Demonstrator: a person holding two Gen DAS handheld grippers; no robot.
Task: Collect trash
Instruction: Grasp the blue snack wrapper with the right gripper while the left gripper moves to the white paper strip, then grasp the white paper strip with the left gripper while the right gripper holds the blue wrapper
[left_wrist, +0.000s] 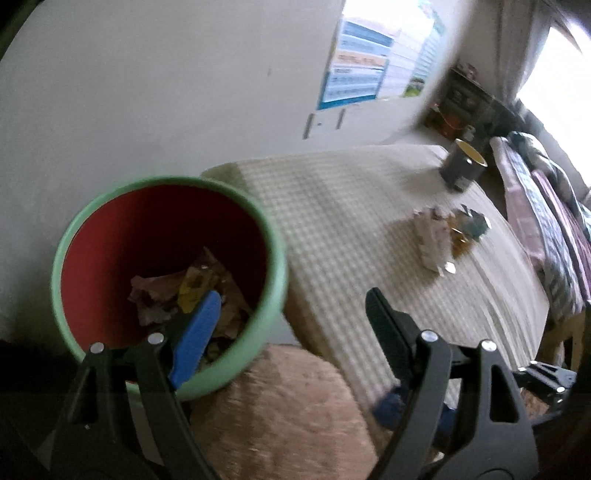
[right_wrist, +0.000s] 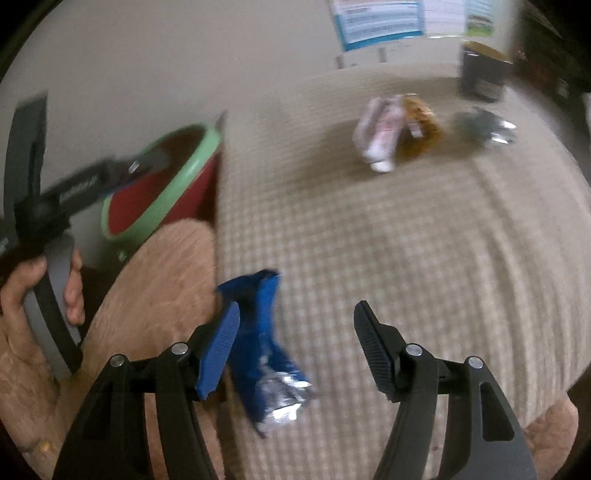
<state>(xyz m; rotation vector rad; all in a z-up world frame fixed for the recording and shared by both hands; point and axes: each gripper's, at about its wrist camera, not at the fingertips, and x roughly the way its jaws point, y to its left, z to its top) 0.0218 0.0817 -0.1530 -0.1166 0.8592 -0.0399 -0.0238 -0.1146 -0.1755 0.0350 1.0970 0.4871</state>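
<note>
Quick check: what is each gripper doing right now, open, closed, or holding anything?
Left gripper: open, empty, over the green-rimmed red bin.
Right gripper: open; crumpled blue foil wrapper between the jaws, not clamped.

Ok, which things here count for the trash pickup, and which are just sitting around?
Belongs to the job:
- blue foil wrapper, between the open right hand-held gripper fingers
- wrapper pile further up the cloth
- red bin with green rim, already holding scraps

Just lying about:
- dark cup
- wall poster
- folded fabrics
</note>
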